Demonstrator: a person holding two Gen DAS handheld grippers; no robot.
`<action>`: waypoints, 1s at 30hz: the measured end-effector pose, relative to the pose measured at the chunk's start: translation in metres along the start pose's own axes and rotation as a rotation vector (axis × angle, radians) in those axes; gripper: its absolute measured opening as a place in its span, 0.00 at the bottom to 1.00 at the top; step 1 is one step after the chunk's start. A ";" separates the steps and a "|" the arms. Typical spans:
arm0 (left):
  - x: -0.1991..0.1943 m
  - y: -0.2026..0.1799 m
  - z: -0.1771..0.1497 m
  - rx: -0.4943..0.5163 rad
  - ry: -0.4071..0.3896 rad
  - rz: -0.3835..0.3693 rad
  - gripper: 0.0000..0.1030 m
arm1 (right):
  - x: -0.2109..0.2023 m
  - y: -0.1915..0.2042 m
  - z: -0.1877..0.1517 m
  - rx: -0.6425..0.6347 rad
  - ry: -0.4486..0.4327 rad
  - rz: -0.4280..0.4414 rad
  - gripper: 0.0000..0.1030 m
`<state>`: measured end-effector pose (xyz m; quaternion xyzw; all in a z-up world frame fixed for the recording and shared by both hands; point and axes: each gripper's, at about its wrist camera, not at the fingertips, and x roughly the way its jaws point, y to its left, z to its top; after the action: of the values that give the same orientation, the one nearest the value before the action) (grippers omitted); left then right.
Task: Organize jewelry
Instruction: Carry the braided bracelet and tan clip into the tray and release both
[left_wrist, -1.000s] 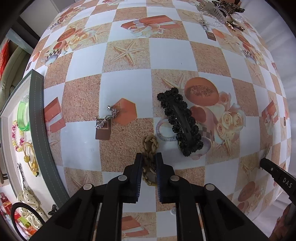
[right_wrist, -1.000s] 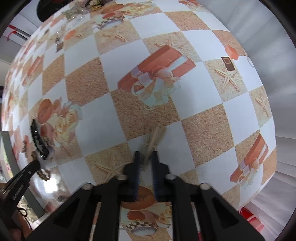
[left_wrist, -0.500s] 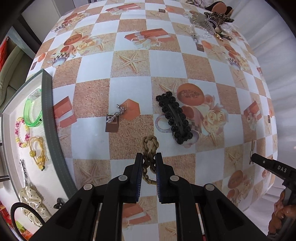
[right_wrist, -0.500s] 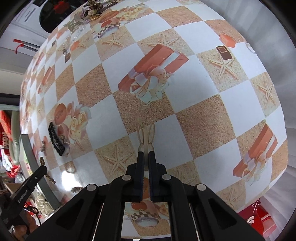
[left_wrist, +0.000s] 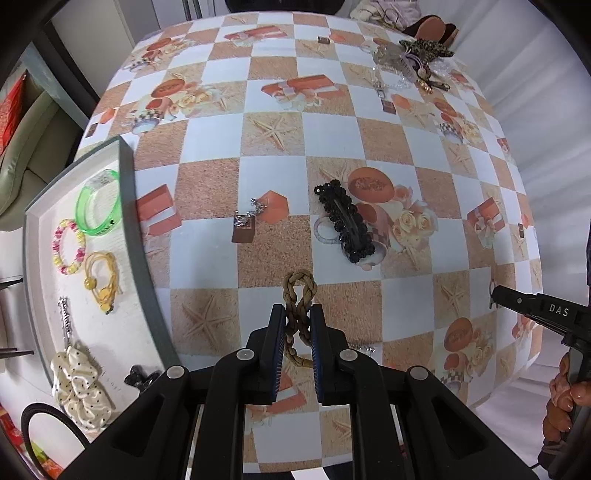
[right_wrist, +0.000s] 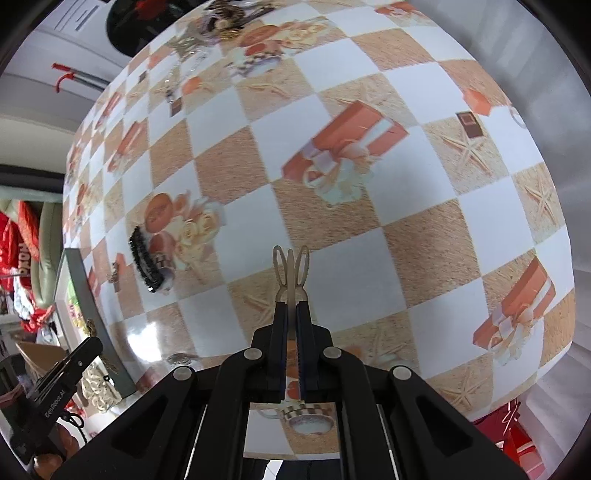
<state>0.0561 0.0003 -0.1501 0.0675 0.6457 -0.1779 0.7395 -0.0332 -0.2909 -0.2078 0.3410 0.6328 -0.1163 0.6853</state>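
My left gripper (left_wrist: 298, 314) is shut on a tan braided band (left_wrist: 300, 288), held above the checked tablecloth (left_wrist: 273, 181). My right gripper (right_wrist: 291, 306) is shut on a thin beige clip (right_wrist: 291, 264) whose loops stick out past the fingertips. A grey-rimmed white tray (left_wrist: 138, 240) at the left holds a green bangle (left_wrist: 98, 206), a bead bracelet (left_wrist: 68, 242), a yellow tie (left_wrist: 101, 280) and a dotted cream scrunchie (left_wrist: 79, 384). A black beaded hair clip (left_wrist: 345, 221) and a small silver chain (left_wrist: 251, 212) lie on the cloth.
A pile of more jewelry (left_wrist: 413, 62) sits at the table's far right corner. The right gripper's tip (left_wrist: 517, 302) shows at the right edge of the left wrist view. In the right wrist view the tray rim (right_wrist: 85, 288) and the black clip (right_wrist: 146, 260) lie to the left.
My left gripper has risen with the braided band, and more of the tray now shows. My right gripper closed on the beige clip and lifted it slightly off the cloth.
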 end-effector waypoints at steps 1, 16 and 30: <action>-0.004 0.001 -0.001 0.000 -0.010 0.004 0.17 | -0.002 0.002 -0.001 -0.009 0.000 0.005 0.05; -0.032 0.046 -0.013 -0.055 -0.061 0.021 0.17 | -0.006 0.076 -0.005 -0.132 -0.018 0.058 0.05; -0.040 0.120 -0.013 -0.024 -0.074 -0.005 0.17 | 0.001 0.166 -0.035 -0.169 -0.050 0.073 0.04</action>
<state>0.0817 0.1231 -0.1285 0.0502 0.6201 -0.1744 0.7632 0.0376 -0.1460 -0.1539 0.3017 0.6102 -0.0459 0.7311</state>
